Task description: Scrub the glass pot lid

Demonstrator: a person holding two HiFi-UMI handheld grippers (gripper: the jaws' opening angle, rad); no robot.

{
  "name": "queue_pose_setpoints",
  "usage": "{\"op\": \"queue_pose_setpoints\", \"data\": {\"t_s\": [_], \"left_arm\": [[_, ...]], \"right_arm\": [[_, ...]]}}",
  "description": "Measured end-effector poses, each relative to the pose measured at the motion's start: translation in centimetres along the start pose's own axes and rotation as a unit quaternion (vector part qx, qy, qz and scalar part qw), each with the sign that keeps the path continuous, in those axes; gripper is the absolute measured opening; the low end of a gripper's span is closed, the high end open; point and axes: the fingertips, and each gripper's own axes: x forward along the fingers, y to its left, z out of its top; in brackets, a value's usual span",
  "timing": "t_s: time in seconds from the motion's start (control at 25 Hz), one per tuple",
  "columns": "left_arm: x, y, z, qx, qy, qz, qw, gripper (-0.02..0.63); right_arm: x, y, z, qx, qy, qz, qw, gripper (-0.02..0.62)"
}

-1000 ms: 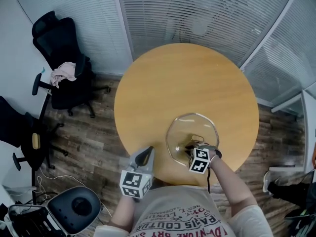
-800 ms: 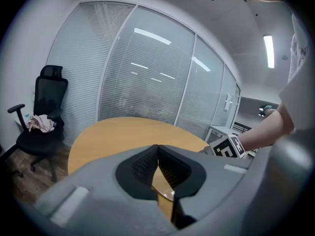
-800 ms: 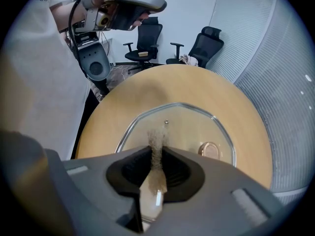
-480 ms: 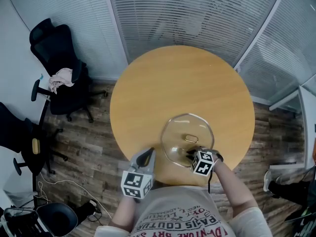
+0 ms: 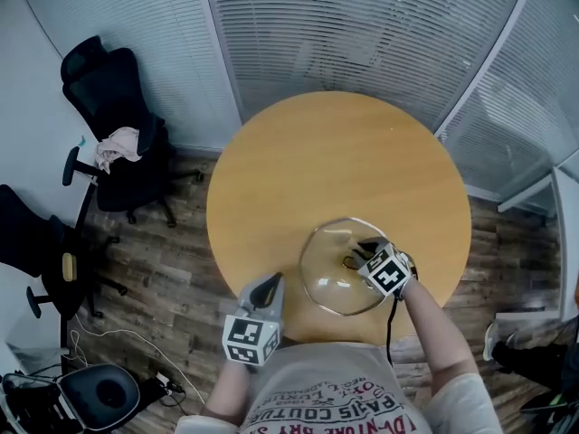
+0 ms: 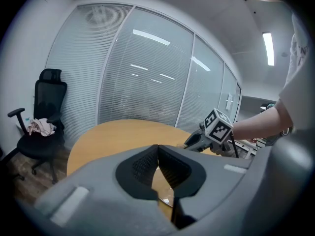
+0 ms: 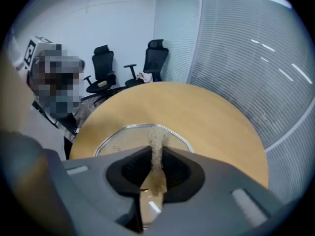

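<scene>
The glass pot lid (image 5: 330,274) lies flat near the front edge of the round wooden table (image 5: 317,152); its metal rim and small handle (image 5: 348,262) show. Over the lid's right part, my right gripper (image 5: 364,248) is shut on a tan scrub pad (image 7: 156,140), which sticks out above the lid (image 7: 118,139). My left gripper (image 5: 270,285) hovers at the table's front edge, left of the lid, apart from it. In the left gripper view its jaws (image 6: 158,152) are shut with nothing between them, and the right gripper (image 6: 216,127) shows beyond.
Black office chairs (image 5: 113,107) stand left of the table on the wood floor, one with a pink cloth (image 5: 116,143) on its seat. Glass walls with blinds (image 5: 362,25) run behind the table. A round chair base (image 5: 109,391) sits at bottom left.
My right gripper has moved with the scrub pad from the lid's near side, by the handle, up towards the lid's right part. The left gripper has stayed put.
</scene>
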Motion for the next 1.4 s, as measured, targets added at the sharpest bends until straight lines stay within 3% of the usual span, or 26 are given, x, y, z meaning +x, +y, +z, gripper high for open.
{"op": "queue_pose_setpoints", "data": {"t_s": [0.24, 0.44, 0.64, 0.88, 1.0, 1.2, 1.4], "left_arm": [[0.0, 2.2, 0.5, -0.016, -0.020, 0.017, 0.9995, 0.008], [-0.6, 4.5, 1.4, -0.023, -0.045, 0.025, 0.9984, 0.006], [-0.3, 5.2, 0.9, -0.015, -0.037, 0.030, 0.9988, 0.008], [0.4, 6.6, 0.4, -0.018, -0.024, 0.029, 0.9991, 0.008], [0.7, 6.3, 0.4, -0.019, -0.021, 0.026, 0.9993, 0.008], [1.0, 6.1, 0.3, -0.019, -0.020, 0.023, 0.9993, 0.008], [0.6, 6.5, -0.1, -0.027, -0.024, 0.029, 0.9990, 0.008]], "right_arm": [[4.0, -5.8, -3.7, 0.102, 0.088, -0.038, 0.990, 0.061], [7.2, -6.8, -4.4, 0.148, 0.125, -0.043, 0.980, 0.061], [8.7, -7.4, -4.6, 0.160, 0.139, -0.050, 0.976, 0.061], [9.6, -7.7, -3.8, 0.135, 0.174, -0.070, 0.973, 0.061], [10.2, -7.0, -2.8, 0.129, 0.158, -0.056, 0.977, 0.061], [10.7, -7.3, -0.1, 0.062, 0.128, -0.069, 0.987, 0.061], [11.2, -6.3, 0.9, 0.034, 0.119, -0.068, 0.990, 0.061]]}}
